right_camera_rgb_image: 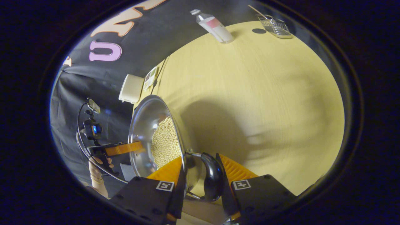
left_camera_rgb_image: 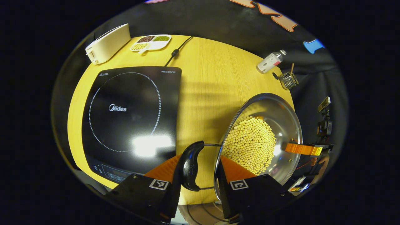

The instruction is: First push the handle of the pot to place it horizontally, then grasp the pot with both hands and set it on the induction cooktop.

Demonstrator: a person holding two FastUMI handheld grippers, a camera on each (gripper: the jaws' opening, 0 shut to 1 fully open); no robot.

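Left tongs point(left_camera_rgb_image: 200, 175), right tongs point(right_camera_rgb_image: 203, 175) straddle pot point(left_camera_rgb_image: 262, 140) handles; grip unclear; cooktop point(left_camera_rgb_image: 131, 118) beside.

The pot point(left_camera_rgb_image: 262, 137) is a shallow, polished steel pan filled partway with pale yellow beans point(left_camera_rgb_image: 250, 145). It appears near the table's right edge in the left gripper view, its rim tipped toward the camera. Two curved black handles on wire loops sit on opposite sides: one point(left_camera_rgb_image: 191, 165) faces the cooktop, the other point(right_camera_rgb_image: 212, 176) lies across the bowl. The induction cooktop point(left_camera_rgb_image: 131, 122) (glossy black, with a dotted ring) lies flat along the table's left edge, apart from the pot.
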